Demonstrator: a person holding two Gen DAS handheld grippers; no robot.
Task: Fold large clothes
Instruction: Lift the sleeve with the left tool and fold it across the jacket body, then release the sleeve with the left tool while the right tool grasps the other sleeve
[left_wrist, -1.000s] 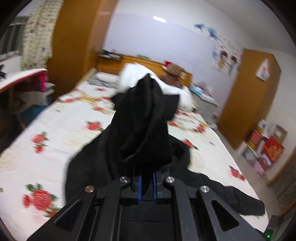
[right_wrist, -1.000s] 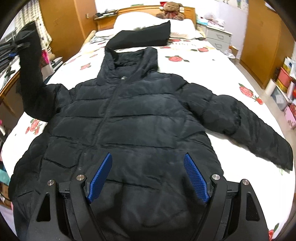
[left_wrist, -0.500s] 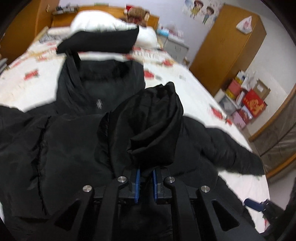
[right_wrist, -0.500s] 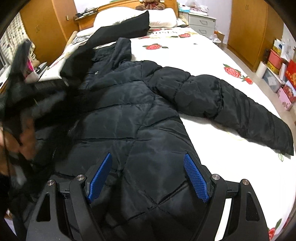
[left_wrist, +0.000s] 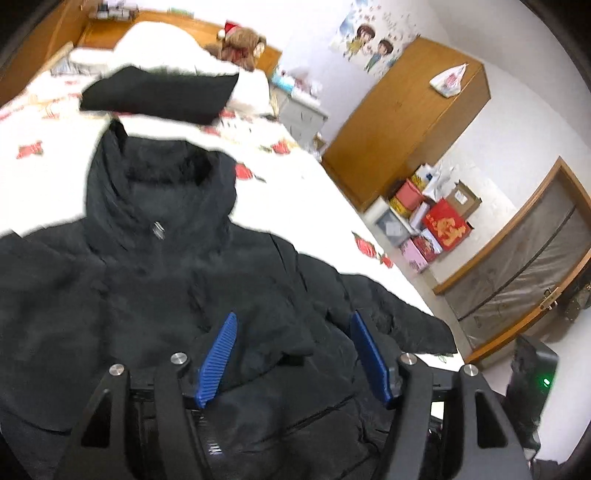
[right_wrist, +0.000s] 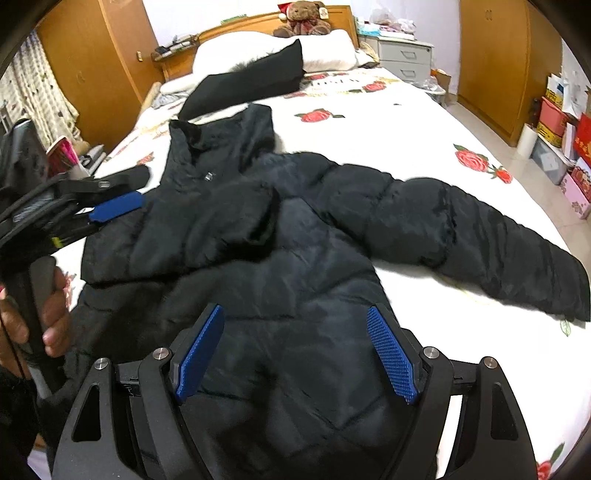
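Note:
A black puffer jacket (right_wrist: 295, 258) lies front up on the bed, also in the left wrist view (left_wrist: 166, 266). Its left sleeve (right_wrist: 207, 225) is folded across the chest. Its right sleeve (right_wrist: 480, 236) lies stretched out to the right on the sheet. My left gripper (left_wrist: 293, 354) is open and empty just above the folded sleeve; it also shows at the left of the right wrist view (right_wrist: 110, 199). My right gripper (right_wrist: 295, 350) is open and empty over the jacket's lower front.
The bed (right_wrist: 388, 122) has a white sheet with red roses. A folded black garment (right_wrist: 247, 88) and white pillows (right_wrist: 258, 48) lie at the head. Wardrobes (right_wrist: 491, 55), a nightstand (right_wrist: 404, 59) and boxes (left_wrist: 439, 221) stand along the right.
My left gripper carried the left sleeve over the chest, opened and let it go. The sleeve now lies folded on the jacket. My right gripper stayed open.

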